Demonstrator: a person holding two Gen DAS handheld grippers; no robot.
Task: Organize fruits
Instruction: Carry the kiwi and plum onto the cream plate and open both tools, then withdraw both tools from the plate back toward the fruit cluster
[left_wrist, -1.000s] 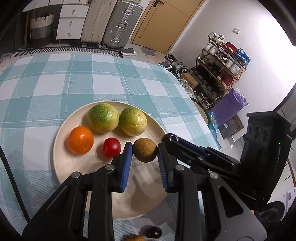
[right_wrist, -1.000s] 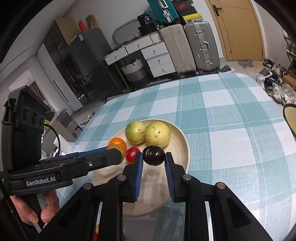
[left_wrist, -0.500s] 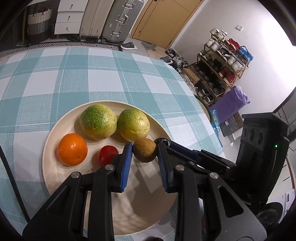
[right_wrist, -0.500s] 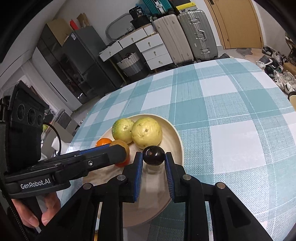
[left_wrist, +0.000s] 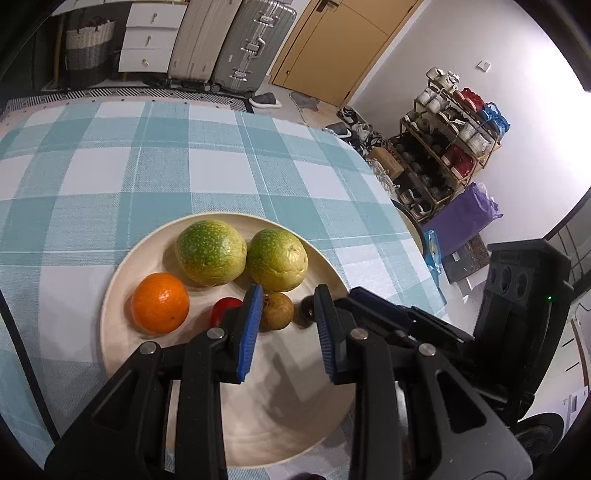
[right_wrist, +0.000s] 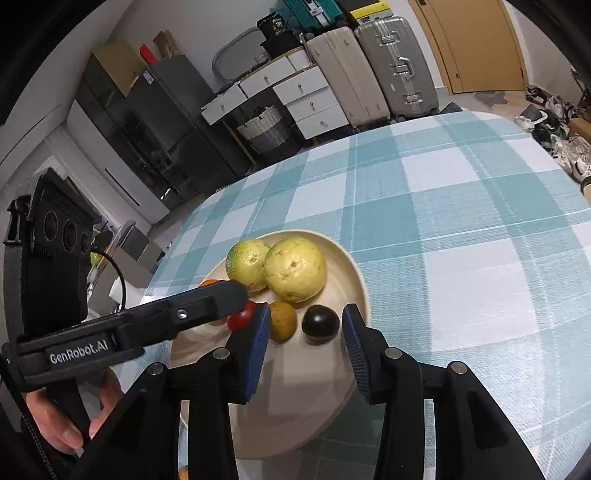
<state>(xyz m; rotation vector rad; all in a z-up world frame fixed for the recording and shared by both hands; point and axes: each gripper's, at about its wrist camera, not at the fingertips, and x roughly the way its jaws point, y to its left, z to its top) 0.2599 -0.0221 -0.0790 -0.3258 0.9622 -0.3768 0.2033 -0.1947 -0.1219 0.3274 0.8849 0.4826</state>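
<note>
Ahead of the right tongs (right_wrist: 304, 345), the brown fruit (right_wrist: 282, 320) and dark plum (right_wrist: 320, 325) sit between the open jaws, with two green citrus (right_wrist: 295, 268) crowding beyond. The left tongs (right_wrist: 225, 295) reach in from the left (over the cherry tomato (right_wrist: 242, 319)). Nearer, the plate (right_wrist: 295, 406) lies bare; rightward the bench (right_wrist: 480, 258) is open.

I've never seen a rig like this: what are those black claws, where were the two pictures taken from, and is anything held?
A person holds two handheld grippers, and each carries a camera looking along its fingers. One picture is from the left gripper. The other is from the right gripper, and there a hand grips the left one's handle. On the checked table, a plate holds two green fruits, an orange, a tomato, a brown fruit and a dark fruit. Nothing is held: the right jaws have just been opening around the dark fruit.
</note>
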